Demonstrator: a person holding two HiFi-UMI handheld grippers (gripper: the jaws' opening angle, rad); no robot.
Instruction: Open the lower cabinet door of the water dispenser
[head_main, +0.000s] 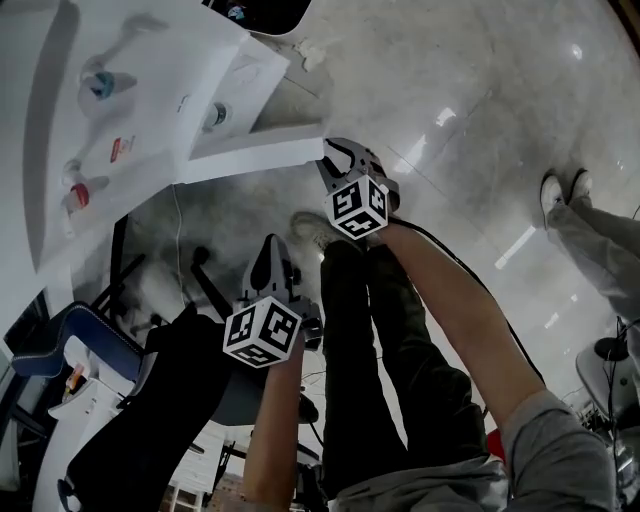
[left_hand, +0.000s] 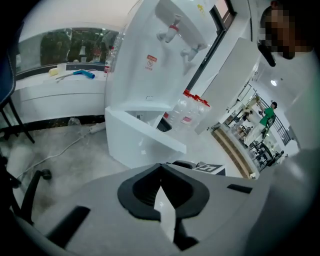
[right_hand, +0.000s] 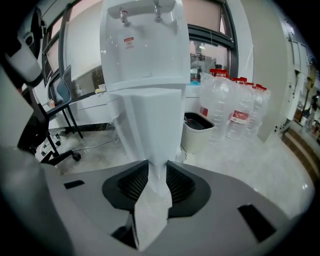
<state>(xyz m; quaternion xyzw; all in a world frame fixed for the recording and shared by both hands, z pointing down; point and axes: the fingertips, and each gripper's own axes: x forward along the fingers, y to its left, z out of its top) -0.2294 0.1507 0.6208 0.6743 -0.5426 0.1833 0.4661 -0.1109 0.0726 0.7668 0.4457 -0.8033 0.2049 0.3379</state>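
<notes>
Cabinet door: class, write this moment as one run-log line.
right claw: clamped on lower cabinet door edge | door: standing open from water dispenser | left claw: shut, empty

the water dispenser (head_main: 150, 90) runs off the head view's left and top edges. print on its warning label (right_hand: 129, 43) is too small to read. the cabinet door (right_hand: 152, 130), seen edge-on in the right gripper view, hides the cabinet's inside. a bystander (head_main: 600, 230) is cut off above the legs by the right edge.
</notes>
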